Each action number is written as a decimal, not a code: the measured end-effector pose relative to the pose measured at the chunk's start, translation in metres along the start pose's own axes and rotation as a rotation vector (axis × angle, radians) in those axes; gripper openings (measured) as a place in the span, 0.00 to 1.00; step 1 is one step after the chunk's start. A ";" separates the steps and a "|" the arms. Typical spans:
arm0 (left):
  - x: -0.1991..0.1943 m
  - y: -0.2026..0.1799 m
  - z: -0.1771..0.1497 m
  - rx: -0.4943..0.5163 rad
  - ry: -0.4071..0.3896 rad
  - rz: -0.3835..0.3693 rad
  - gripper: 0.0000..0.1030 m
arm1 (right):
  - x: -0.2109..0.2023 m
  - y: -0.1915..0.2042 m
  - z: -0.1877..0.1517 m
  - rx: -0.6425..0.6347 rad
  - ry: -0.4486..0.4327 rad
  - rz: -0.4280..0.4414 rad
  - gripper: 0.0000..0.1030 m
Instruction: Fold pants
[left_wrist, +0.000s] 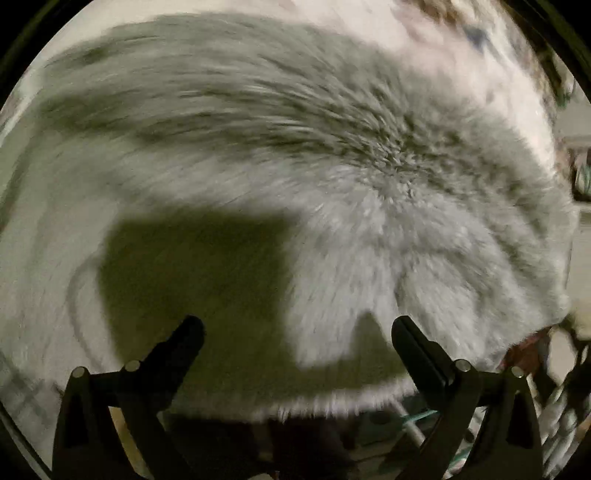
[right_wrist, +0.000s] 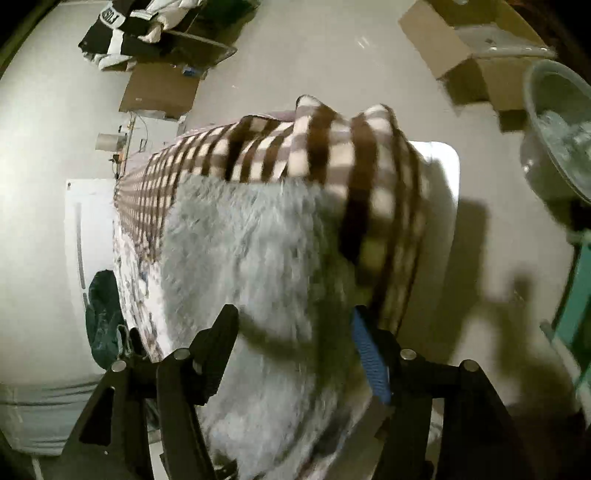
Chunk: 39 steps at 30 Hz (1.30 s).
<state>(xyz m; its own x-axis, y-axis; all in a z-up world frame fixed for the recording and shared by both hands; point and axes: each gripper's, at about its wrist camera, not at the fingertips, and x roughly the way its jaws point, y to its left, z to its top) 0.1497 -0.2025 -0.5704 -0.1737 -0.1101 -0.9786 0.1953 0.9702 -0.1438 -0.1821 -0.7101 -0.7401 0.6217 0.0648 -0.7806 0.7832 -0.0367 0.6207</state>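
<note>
Fluffy grey pants (left_wrist: 332, 184) fill the left wrist view, blurred by motion, with dark shadows across their near part. My left gripper (left_wrist: 297, 328) is open above them, its black fingers (left_wrist: 184, 339) wide apart and holding nothing. In the right wrist view the same grey furry cloth (right_wrist: 258, 258) lies on a bed, next to a brown and white checked blanket (right_wrist: 314, 147). My right gripper (right_wrist: 293, 321) is open over the cloth; its right finger carries a blue pad (right_wrist: 369, 354). Nothing is between the fingers.
The bed's white corner (right_wrist: 439, 162) sticks out past the blanket. On the floor are cardboard boxes (right_wrist: 461, 48), a flat cardboard sheet (right_wrist: 159, 88), dark clothes (right_wrist: 122, 33), a clear tub (right_wrist: 561, 129) at right and a dark green bag (right_wrist: 103, 314) at left.
</note>
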 end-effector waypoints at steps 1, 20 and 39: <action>-0.007 0.006 -0.009 -0.012 -0.021 0.011 1.00 | -0.009 0.001 -0.012 0.018 0.011 -0.034 0.63; 0.049 0.107 -0.047 -0.543 -0.029 -0.148 0.21 | 0.121 0.085 -0.202 -0.053 0.373 -0.138 0.05; 0.010 0.126 -0.052 -0.454 -0.066 -0.143 0.46 | 0.096 0.083 -0.178 -0.208 0.442 -0.246 0.57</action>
<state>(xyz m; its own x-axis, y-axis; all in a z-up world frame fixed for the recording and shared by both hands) 0.1219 -0.0700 -0.5909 -0.1040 -0.2489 -0.9629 -0.2698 0.9389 -0.2136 -0.0597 -0.5296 -0.7501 0.3212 0.4609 -0.8273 0.8583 0.2275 0.4600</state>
